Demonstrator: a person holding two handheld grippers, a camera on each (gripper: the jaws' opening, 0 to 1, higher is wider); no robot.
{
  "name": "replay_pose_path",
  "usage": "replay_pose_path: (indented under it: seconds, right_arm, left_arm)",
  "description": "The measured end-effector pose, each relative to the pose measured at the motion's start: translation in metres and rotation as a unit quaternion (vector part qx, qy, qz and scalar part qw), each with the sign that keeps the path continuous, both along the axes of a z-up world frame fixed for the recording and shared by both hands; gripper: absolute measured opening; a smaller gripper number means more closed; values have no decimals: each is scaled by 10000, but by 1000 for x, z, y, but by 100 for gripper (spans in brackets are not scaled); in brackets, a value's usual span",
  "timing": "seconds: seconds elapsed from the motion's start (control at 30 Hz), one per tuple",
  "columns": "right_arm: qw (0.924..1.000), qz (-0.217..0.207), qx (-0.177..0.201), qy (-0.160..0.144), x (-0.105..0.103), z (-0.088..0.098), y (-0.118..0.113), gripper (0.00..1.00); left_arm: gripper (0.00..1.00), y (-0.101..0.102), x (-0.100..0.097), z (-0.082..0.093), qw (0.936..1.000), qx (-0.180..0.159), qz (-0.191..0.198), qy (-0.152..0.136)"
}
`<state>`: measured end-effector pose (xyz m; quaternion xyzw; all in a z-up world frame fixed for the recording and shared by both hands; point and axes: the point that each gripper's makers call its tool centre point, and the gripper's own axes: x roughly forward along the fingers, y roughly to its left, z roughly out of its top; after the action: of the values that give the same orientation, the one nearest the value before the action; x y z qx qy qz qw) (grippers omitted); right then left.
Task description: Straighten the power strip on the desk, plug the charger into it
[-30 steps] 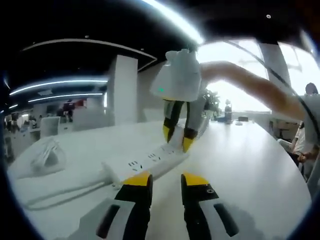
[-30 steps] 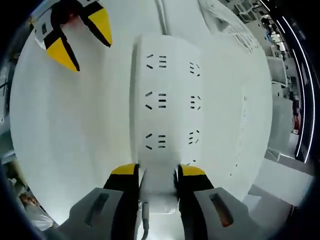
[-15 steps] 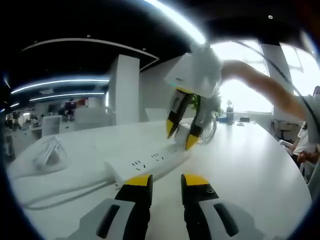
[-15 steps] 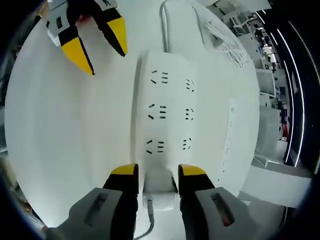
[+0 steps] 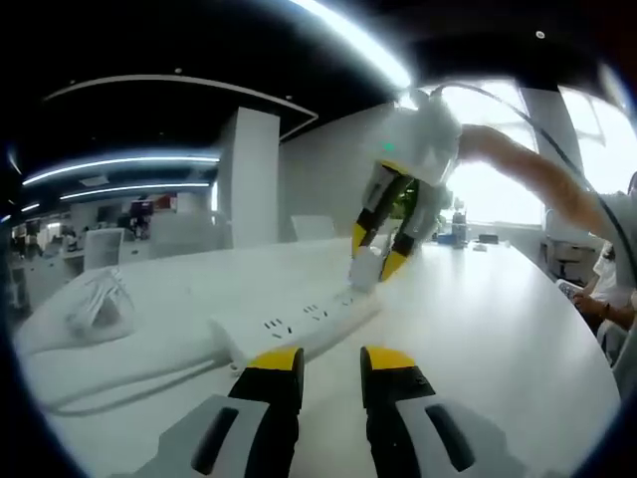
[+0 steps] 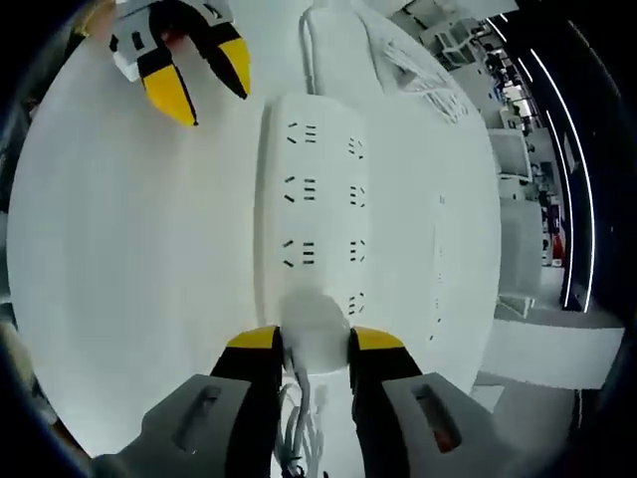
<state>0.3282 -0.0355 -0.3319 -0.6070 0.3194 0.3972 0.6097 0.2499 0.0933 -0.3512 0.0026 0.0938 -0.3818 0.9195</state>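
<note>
Charger (image 6: 316, 339) is pinched in the right tongs (image 6: 315, 344), poised at the strip's (image 6: 318, 214) near end on the table (image 6: 129, 259); strip's long axis runs straight ahead; left tongs (image 5: 330, 360) hang slightly spread, empty, beside it.

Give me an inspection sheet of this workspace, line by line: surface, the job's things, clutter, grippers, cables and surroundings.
Surface: white desk, bare around the strip.
Job's things: white power strip lies flat on the desk, sockets up; white charger sits at the strip's near end, whether fully seated cannot be told.
Clutter: a bundled white item lies on the desk beyond the strip's cord.
Grippers: right gripper is shut on the charger; left gripper hovers beside the strip, open, holding nothing.
Cables: the strip's cord runs off across the desk; the charger's cable hangs back between the right gripper's jaws.
Surroundings: open office with a white pillar, ceiling light strips and bright windows.
</note>
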Motion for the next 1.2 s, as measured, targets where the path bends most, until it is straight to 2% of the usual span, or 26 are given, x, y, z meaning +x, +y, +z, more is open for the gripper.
replay_pose_path:
  seconds: [0.17, 0.23, 0.3, 0.4, 0.53, 0.7, 0.77, 0.87, 0.97, 1.03, 1.1, 1.17, 1.2]
  right_arm:
    - [9998, 181, 78, 26, 0, -1, 5, 26]
    - [9992, 394, 7, 103, 0, -2, 6, 25]
    - [9986, 462, 82, 253, 1, -2, 7, 25]
    - [9958, 531, 439, 598, 1, -4, 7, 25]
    - [9943, 469, 583, 760, 3, -3, 5, 25]
    - [9978, 215, -416, 464, 3, -8, 7, 25]
    - [9979, 176, -297, 557, 4, -8, 7, 25]
    - [9953, 236, 284, 890, 3, -9, 9, 25]
    - [9912, 222, 588, 1169, 3, -10, 5, 25]
    - [9911, 196, 550, 1192, 1, -11, 5, 25]
    - [9939, 236, 105, 1070, -1, -13, 4, 25]
    - [9952, 294, -131, 924, -1, -15, 7, 26]
    - [9958, 192, -232, 871, -1, -15, 6, 26]
  left_arm:
    - [23, 0, 0, 0, 10000, -12, -5, 10]
    - [23, 0, 0, 0, 10000, -13, -9, 25]
    - [23, 0, 0, 0, 10000, -24, -12, 38]
    - [23, 0, -1, 0, 10000, -27, -23, 51]
    - [23, 0, 0, 0, 10000, -23, -21, 43]
    - [23, 0, 0, 1, 9999, -82, -27, 84]
    - [23, 0, 0, 0, 9999, -72, -30, 83]
    - [23, 0, -1, 0, 9999, -88, -36, 107]
    - [23, -1, 0, 0, 9999, -74, -23, 95]
    - [23, -1, 0, -1, 9999, -63, -19, 97]
    - [23, -1, 0, 0, 9999, -83, -20, 97]
    - [23, -1, 1, 0, 9999, -100, -13, 107]
    - [23, -1, 1, 0, 9999, -101, -12, 109]
